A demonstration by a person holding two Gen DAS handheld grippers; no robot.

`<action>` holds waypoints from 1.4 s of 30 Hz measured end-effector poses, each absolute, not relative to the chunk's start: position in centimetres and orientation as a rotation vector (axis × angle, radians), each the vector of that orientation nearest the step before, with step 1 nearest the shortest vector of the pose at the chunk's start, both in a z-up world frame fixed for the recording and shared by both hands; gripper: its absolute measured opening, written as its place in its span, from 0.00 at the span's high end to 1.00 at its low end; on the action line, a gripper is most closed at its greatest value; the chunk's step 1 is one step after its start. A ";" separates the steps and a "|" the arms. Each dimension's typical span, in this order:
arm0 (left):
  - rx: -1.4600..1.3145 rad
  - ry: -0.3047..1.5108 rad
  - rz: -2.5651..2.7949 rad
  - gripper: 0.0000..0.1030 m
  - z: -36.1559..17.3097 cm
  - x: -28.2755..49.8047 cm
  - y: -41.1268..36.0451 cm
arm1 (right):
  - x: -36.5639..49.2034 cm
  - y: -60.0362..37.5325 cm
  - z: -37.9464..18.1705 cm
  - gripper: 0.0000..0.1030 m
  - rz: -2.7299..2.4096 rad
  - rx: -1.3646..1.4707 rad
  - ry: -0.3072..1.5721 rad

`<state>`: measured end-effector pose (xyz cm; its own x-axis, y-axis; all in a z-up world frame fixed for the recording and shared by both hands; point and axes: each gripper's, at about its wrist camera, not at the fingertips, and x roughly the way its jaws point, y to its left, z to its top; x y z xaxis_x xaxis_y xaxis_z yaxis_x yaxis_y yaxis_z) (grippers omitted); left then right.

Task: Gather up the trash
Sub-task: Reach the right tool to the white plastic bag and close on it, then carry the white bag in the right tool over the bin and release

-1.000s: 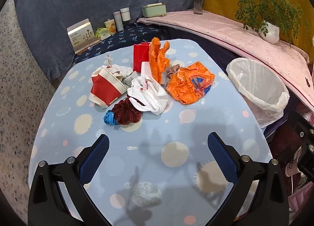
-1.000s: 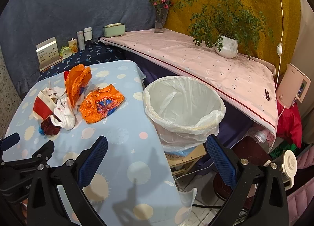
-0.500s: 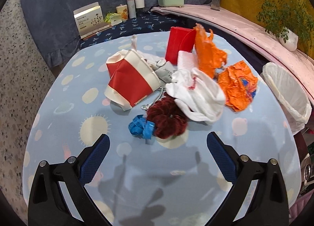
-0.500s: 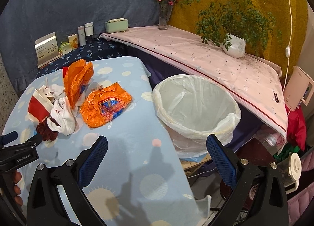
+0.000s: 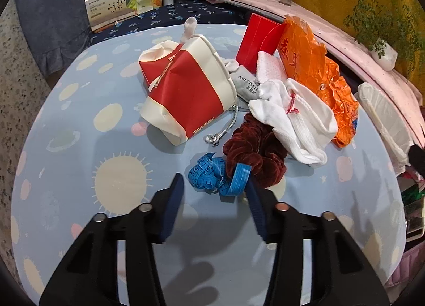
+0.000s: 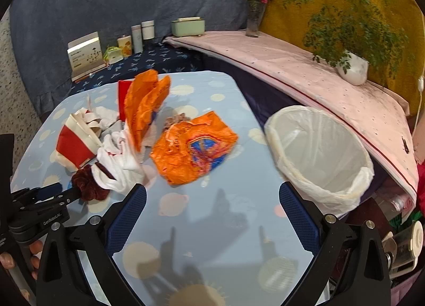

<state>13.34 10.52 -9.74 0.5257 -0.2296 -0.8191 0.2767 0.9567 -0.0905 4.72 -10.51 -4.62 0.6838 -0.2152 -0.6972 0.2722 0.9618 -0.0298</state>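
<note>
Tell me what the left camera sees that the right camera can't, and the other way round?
Only the left wrist view shows the blue tape measure and the grey pouch. Only the right wrist view shows the flat orange wrapper fully, the whole bin and the left gripper from the side. Both show the red and white bag, dark red scrunchie and white socks.

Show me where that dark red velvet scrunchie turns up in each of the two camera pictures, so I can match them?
Left wrist view: the scrunchie lies just right of centre, beside the blue tape measure, ahead of the left gripper.
Right wrist view: the scrunchie sits at the lower left, partly under the white cloth.
Shared landmark: the red and cream bag.
</note>
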 end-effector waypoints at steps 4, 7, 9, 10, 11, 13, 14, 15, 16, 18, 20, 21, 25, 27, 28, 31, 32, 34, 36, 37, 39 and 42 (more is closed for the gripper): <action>0.032 0.984 -0.343 0.89 -9.9 13.7 10.7 | 5.9 -8.9 -5.1 0.13 -0.233 0.071 0.783; 0.019 0.978 -0.361 0.92 -9.6 13.5 10.8 | 6.5 -7.9 -5.5 0.18 -0.211 0.066 0.797; 0.012 0.959 -0.361 0.92 -9.0 13.2 11.0 | 7.0 -7.3 -5.8 0.23 -0.192 0.068 0.807; 0.008 0.952 -0.361 0.92 -8.7 13.1 11.0 | 7.1 -7.1 -5.9 0.24 -0.184 0.069 0.812; -0.001 0.945 -0.362 0.92 -8.2 12.9 11.1 | 7.3 -6.8 -6.1 0.27 -0.176 0.070 0.817; -0.013 0.933 -0.363 0.92 -7.5 12.8 11.2 | 7.7 -6.4 -6.3 0.32 -0.164 0.070 0.827; -0.016 0.927 -0.362 0.92 -7.2 12.7 11.2 | 7.8 -6.3 -6.4 0.34 -0.158 0.071 0.830; -0.018 0.923 -0.358 0.92 -7.0 12.6 11.2 | 8.0 -6.1 -6.4 0.35 -0.150 0.074 0.832; -0.025 0.922 -0.356 0.93 -6.8 12.6 11.3 | 8.1 -5.9 -6.5 0.36 -0.142 0.077 0.834; -0.028 0.919 -0.347 0.96 -6.5 12.6 11.4 | 8.5 -5.7 -6.7 0.40 -0.131 0.078 0.839; -0.026 0.913 -0.341 0.97 -6.1 12.5 11.3 | 8.9 -5.4 -7.0 0.44 -0.122 0.079 0.846; -0.027 0.910 -0.340 0.98 -6.0 12.5 11.2 | 9.1 -5.4 -7.1 0.46 -0.117 0.082 0.849; -0.035 0.903 -0.341 0.98 -5.5 12.5 11.1 | 10.2 -5.0 -7.6 0.50 -0.099 0.089 0.862; -0.036 0.899 -0.339 0.99 -5.3 12.7 11.2 | 10.9 -4.8 -7.8 0.52 -0.090 0.083 0.866; -0.038 0.897 -0.339 0.99 -5.3 12.8 11.2 | 11.1 -4.6 -7.9 0.52 -0.087 0.082 0.868; -0.044 0.894 -0.335 0.99 -5.1 13.2 11.4 | 12.2 -4.4 -8.3 0.55 -0.076 0.084 0.874; -0.044 0.894 -0.334 0.99 -5.1 13.3 11.5 | 12.5 -4.4 -8.5 0.60 -0.073 0.086 0.877; -0.047 0.890 -0.331 0.99 -5.0 13.5 11.8 | 13.1 -4.3 -8.9 0.68 -0.067 0.092 0.888; -0.046 0.888 -0.327 0.99 -4.8 13.6 11.8 | 13.5 -4.3 -9.5 0.82 -0.061 0.101 0.902; -0.046 0.887 -0.326 0.99 -4.8 13.6 11.9 | 13.6 -4.3 -9.6 0.84 -0.058 0.103 0.906; -0.043 0.886 -0.324 0.99 -4.6 13.7 11.8 | 13.5 -4.3 -9.6 0.89 -0.046 0.111 0.903; -0.036 0.880 -0.330 0.99 -4.2 13.5 11.5 | 13.2 -4.4 -9.0 0.92 -0.032 0.130 0.889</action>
<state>13.51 11.49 -4.19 0.5900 -0.2985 -0.7502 0.2690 0.9487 -0.1659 13.19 -4.43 -9.00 0.6302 0.0265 -0.7759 0.0813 0.9917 0.0999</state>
